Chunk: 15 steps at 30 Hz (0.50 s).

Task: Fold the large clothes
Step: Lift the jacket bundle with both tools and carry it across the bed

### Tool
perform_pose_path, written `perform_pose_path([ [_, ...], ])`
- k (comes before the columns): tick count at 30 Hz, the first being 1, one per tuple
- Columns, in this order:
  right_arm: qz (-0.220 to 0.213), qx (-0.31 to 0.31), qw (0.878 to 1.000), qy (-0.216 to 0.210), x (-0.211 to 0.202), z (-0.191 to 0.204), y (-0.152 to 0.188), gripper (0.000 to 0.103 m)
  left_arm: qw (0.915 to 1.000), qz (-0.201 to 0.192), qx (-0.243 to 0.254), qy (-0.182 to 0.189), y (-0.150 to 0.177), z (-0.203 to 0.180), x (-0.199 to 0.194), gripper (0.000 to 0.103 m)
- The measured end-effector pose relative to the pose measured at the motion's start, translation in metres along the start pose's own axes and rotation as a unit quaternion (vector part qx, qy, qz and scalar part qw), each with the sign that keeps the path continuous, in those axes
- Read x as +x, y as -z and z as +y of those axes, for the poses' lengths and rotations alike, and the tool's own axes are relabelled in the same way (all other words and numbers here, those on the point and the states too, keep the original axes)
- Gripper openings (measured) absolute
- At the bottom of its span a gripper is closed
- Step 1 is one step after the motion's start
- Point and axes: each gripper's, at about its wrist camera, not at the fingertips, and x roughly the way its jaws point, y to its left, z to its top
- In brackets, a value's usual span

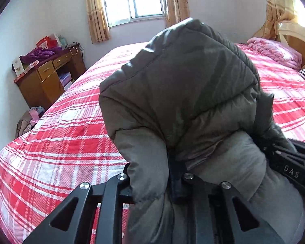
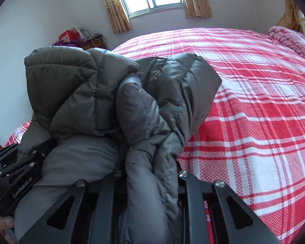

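A grey-green quilted puffer jacket (image 1: 183,93) is bunched and lifted above the bed; it also fills the left of the right wrist view (image 2: 103,101). My left gripper (image 1: 156,183) is shut on a thick fold of the jacket, which hides its fingertips. My right gripper (image 2: 150,174) is shut on another fold of the same jacket. The right gripper also shows at the right edge of the left wrist view (image 1: 290,162), and the left gripper at the lower left of the right wrist view (image 2: 20,166). The two grippers are close together.
A bed with a red and white plaid cover (image 1: 57,142) lies under the jacket and stretches right (image 2: 254,111). A pink quilt (image 1: 274,50) lies at the headboard. A wooden desk (image 1: 46,75) with clutter stands by the far wall, clothes on the floor (image 1: 28,118).
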Motion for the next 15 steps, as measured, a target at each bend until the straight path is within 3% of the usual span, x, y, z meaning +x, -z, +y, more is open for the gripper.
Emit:
perform_pose_path([
  [7,-0.022,0.007,0.999,-0.036,-0.02,0.004,0.007,0.019,0.9984,-0.055,0.013,-0.011,-0.006,0.01,-0.051,0.019],
  [15,-0.059,-0.005,0.995,-0.084,-0.051,0.031,0.003,0.019,0.9952,-0.094,-0.015,-0.023,-0.003,0.041,-0.107,0.019],
])
